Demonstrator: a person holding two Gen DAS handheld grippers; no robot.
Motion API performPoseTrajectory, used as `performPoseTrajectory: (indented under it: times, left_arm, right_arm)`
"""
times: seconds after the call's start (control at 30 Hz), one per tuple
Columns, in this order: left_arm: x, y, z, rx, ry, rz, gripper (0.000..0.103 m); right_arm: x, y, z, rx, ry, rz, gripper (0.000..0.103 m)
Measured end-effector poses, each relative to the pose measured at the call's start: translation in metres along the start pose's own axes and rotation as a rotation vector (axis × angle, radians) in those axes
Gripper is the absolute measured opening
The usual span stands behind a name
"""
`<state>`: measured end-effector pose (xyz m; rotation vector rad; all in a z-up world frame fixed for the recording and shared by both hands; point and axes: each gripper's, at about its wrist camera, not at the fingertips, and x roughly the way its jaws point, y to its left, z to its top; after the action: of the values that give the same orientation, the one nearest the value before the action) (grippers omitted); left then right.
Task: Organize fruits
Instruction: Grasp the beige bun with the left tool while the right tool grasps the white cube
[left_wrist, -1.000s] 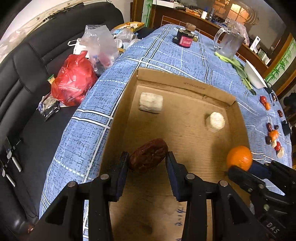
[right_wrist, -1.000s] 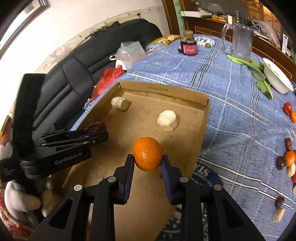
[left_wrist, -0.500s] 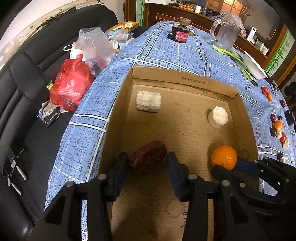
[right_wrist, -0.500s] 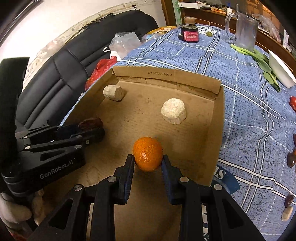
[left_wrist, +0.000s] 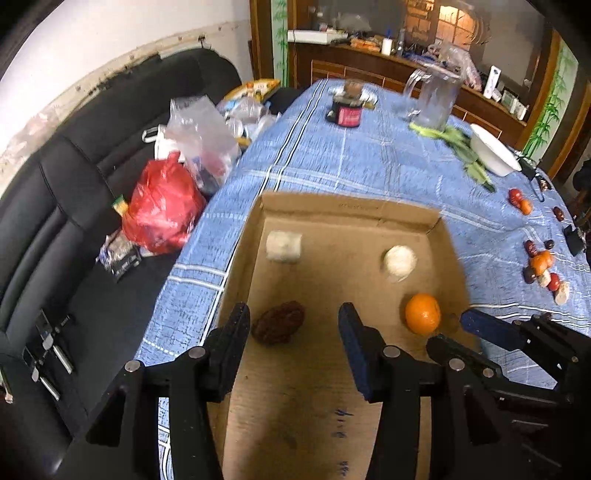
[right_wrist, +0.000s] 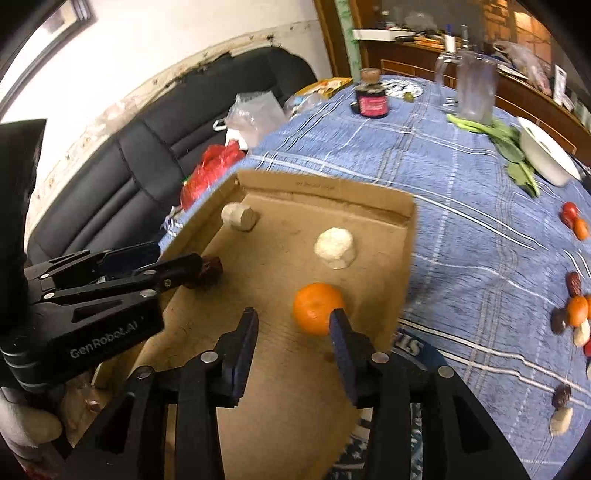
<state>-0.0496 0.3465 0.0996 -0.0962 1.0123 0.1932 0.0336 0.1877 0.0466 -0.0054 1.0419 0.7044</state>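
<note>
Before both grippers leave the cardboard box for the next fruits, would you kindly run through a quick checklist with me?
1. Left gripper open: ok, jaws stand wide apart.
2. Red date released: ok, it lies on the floor of the cardboard box, close to the left finger; contact cannot be told.
3. Right gripper open: ok.
4. Orange free of the right gripper: cannot tell, one finger overlaps it in the right wrist view.
5. Two pale pieces clear of both grippers: ok, they sit near the far wall.
6. More fruits waiting: ok, loose fruits lie on the blue tablecloth.
</note>
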Motion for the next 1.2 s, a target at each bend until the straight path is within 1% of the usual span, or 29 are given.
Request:
performPoseTrajectory:
  times: [0.03, 0.1, 0.17, 0.37, 0.57, 0.77, 0.93, 1.1, 1.2]
  left_arm:
    - [-0.006, -0.005, 0.001, 0.004, -0.012, -0.001, 0.055]
    - [-0.016, -0.014, 0.003, 0.014, -0.036, -0.002, 0.061]
    - [-0.024, -0.024, 0.003, 0.023, -0.047, -0.007, 0.061]
    - [-0.040, -0.061, -0.002, 0.049, -0.049, -0.037, 0.061]
    - [-0.044, -0.110, -0.011, 0.087, -0.036, -0.087, 0.061]
    - [-0.031, -0.164, -0.027, 0.102, 0.014, -0.170, 0.061]
    - [-0.014, -0.216, -0.043, 0.130, 0.070, -0.254, 0.061]
    - [0.007, -0.265, -0.063, 0.185, 0.140, -0.317, 0.061]
    - [0.013, -0.287, -0.071, 0.211, 0.160, -0.359, 0.061]
  right_arm:
    - [-0.006, -0.004, -0.002, 0.013, -0.009, 0.001, 0.048]
    - [-0.017, -0.014, -0.006, 0.041, -0.023, 0.005, 0.049]
    - [-0.028, -0.026, -0.011, 0.070, -0.034, 0.006, 0.049]
    - [-0.059, -0.066, -0.034, 0.139, -0.051, -0.008, 0.050]
    - [-0.090, -0.121, -0.068, 0.220, -0.061, -0.054, 0.049]
    - [-0.120, -0.182, -0.103, 0.317, -0.049, -0.129, 0.049]
    - [-0.140, -0.223, -0.126, 0.379, -0.046, -0.183, 0.049]
    - [-0.149, -0.260, -0.137, 0.420, -0.044, -0.214, 0.049]
    - [-0.147, -0.278, -0.136, 0.435, -0.044, -0.224, 0.049]
